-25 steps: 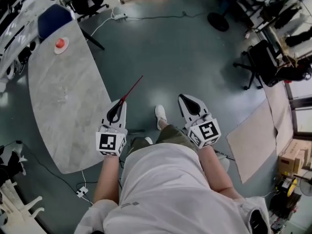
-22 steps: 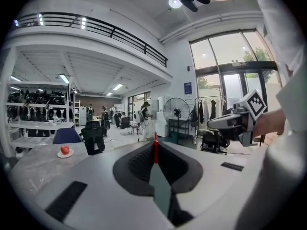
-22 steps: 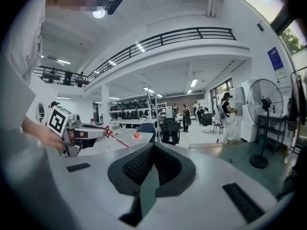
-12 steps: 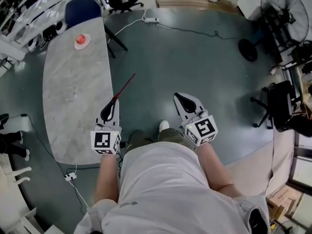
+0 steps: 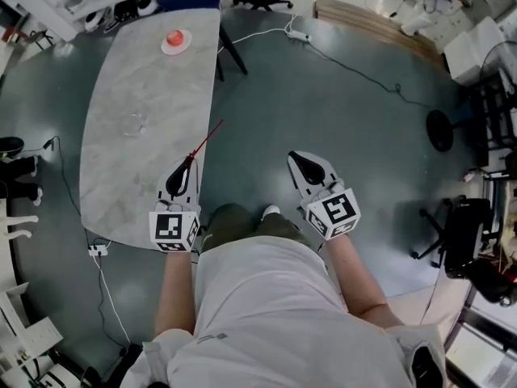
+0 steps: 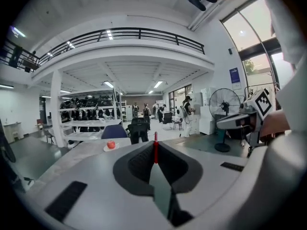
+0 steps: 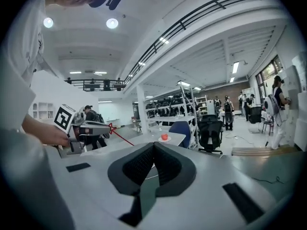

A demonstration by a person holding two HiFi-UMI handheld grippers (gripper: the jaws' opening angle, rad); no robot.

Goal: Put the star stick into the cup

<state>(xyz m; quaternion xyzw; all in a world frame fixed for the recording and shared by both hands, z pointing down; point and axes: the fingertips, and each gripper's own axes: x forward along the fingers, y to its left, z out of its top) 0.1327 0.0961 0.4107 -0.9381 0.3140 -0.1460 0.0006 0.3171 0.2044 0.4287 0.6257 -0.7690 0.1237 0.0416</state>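
Left gripper (image 5: 187,166) clamping star stick (image 5: 207,139), tip forward

Both forearms reach forward, side by side. The left gripper (image 5: 187,164) clamps the star stick (image 5: 207,139); the right gripper (image 5: 296,158) has its jaws together, empty.

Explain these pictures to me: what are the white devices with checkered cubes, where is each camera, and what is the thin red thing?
There is no robot: a person holds a two-jaw gripper in each hand, and the marker cubes are part of them. The head view looks down from the person's head; the other two cameras ride on the grippers and look along their jaws. The left gripper is shut on the star stick, a thin red rod pointing forward. The right gripper is shut and empty. On the grey table at the left stand what looks like a clear cup and a red object on a small white plate.
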